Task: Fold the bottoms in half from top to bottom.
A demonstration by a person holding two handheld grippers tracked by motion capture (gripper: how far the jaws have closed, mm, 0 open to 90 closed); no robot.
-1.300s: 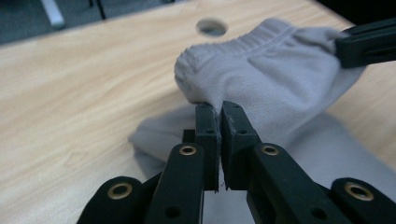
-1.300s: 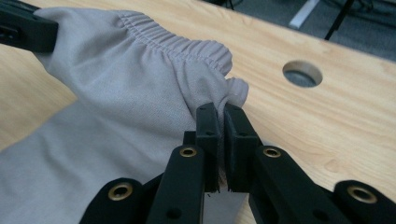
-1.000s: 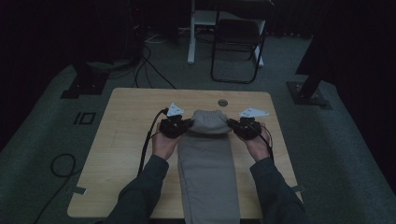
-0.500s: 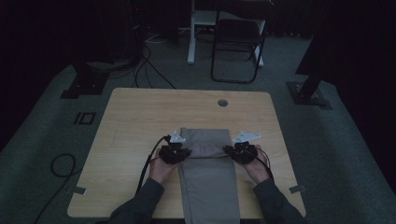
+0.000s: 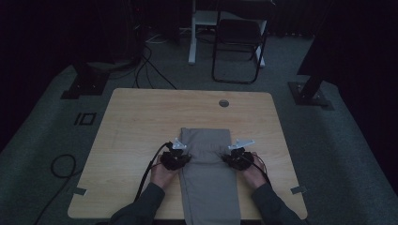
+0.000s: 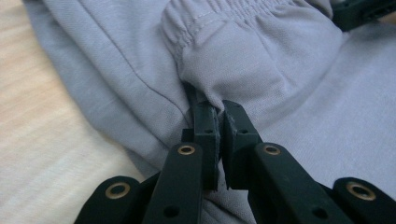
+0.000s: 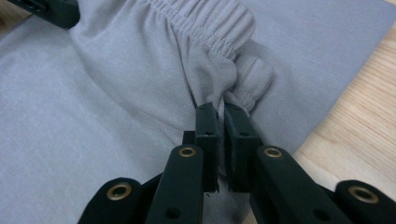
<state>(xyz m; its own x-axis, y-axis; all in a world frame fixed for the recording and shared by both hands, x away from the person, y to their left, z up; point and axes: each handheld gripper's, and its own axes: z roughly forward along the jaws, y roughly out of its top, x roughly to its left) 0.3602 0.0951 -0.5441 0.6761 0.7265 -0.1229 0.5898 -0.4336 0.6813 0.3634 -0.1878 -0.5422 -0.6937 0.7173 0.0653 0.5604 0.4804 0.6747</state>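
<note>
A pair of grey trousers lies lengthwise on the wooden table, its far part folded back toward the person. My left gripper is shut on the left corner of the elastic waistband, the cloth bunched between the pads of my left gripper. My right gripper is shut on the waistband's right corner, which is pinched in my right gripper. Both hands rest low at the trousers' sides. The right gripper's jaw tip shows across the cloth, as does the left one's.
A round cable hole sits near the table's far edge. Beyond the table stands a dark folding chair; stand bases and cables lie on the carpet. The trousers' legs hang over the near table edge.
Both grippers came down and toward the person with the waistband. The raised bulge of cloth at the far end now lies as a flat fold.
</note>
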